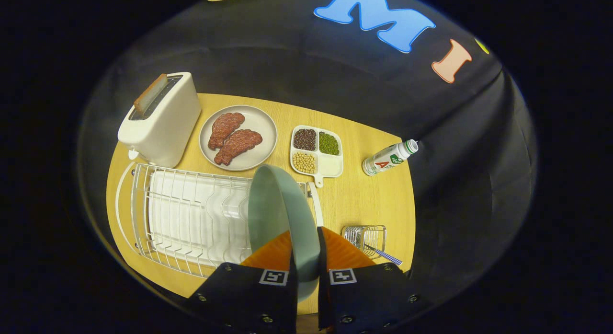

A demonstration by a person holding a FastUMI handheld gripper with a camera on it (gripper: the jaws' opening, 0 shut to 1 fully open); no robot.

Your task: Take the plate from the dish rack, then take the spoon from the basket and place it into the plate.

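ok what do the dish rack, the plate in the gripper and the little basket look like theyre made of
Dish rack: thin white wire, probably coated metal, over a glossy white drip tray that looks like plastic.
Plate: pale green with a smooth, soft sheen, so likely glazed ceramic or melamine; it is held on edge between the fingers of the gripper.
Basket: fine bare silvery wire, shiny, apparently metal.

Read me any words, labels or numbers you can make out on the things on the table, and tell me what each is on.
"A", a large red letter on the bottle lying beyond the basket; its smaller print is too blurred to read.
Square black-and-white markers on the gripper, shut on the plate: patterns, not text.
Nothing else bears writing.
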